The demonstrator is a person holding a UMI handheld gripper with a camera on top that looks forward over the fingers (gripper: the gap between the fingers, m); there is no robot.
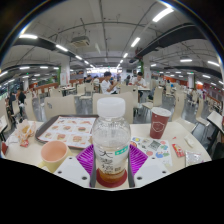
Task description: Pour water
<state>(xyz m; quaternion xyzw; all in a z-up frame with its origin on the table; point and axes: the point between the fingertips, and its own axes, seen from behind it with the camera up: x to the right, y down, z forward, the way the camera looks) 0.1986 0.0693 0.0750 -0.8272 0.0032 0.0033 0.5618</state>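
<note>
- The hand-held gripper (pixel 111 160) has its two fingers closed in on a clear plastic bottle (pixel 111 140); the purple pads (pixel 88 158) sit against the bottle's sides, left and right, so it appears gripped between them.
- The bottle stands upright, with a white cap (pixel 111 104) still on top and a band of reddish-brown at its base, which may be a label or liquid.
- Whether the bottle's base touches the bench (pixel 150 130) or is lifted just clear of it cannot be told.
- To the left of the bottle, near the left finger, a pale pink cup (pixel 54 153) stands open-mouthed on the bench.
- To the right and a little beyond the bottle, a red paper cup (pixel 160 121) stands upright, well apart from the pink one.
- Beyond the pink cup lies a tray (pixel 67 131) carrying a printed sheet with small pictures.
- Just right of the bottle, flat printed cards or packets (pixel 153 147) lie on the bench, with a small red item (pixel 178 150) further right.
- Behind the bench is a large hall with rows of tables and long ceiling lights (pixel 134 42); a person in a light top (pixel 108 86) sits in the distance straight beyond the bottle's cap.
</note>
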